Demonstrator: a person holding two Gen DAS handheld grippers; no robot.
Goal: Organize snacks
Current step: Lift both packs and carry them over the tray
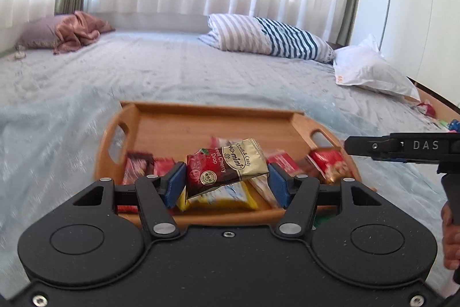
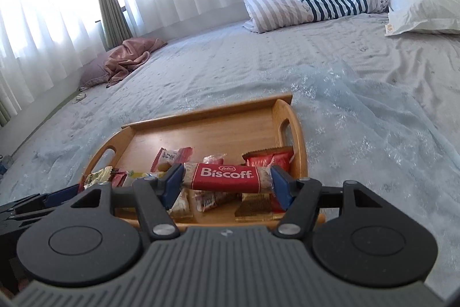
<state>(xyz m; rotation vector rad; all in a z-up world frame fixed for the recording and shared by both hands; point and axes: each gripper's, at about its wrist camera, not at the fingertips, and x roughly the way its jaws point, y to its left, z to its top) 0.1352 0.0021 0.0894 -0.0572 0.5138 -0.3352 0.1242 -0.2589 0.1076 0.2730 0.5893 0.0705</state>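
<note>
My left gripper (image 1: 227, 177) is shut on a red and gold cherry drop candy packet (image 1: 227, 166), held tilted between the blue pads above a wooden tray (image 1: 212, 107). My right gripper (image 2: 227, 181) is shut on a red Biscoff biscuit pack (image 2: 225, 176), gripped end to end and lying level over the same tray (image 2: 207, 112). Several loose snacks lie in the tray's near half, among them a yellow packet (image 1: 224, 199) and a red packet (image 2: 270, 158). The tray's far half is bare wood.
The tray rests on a pale blue bedspread (image 2: 359, 111). A striped pillow (image 1: 267, 36), a white pillow (image 1: 371, 71) and a pink cloth (image 1: 80, 30) lie at the far side below white curtains. A person's hand (image 1: 450, 238) shows at the right edge.
</note>
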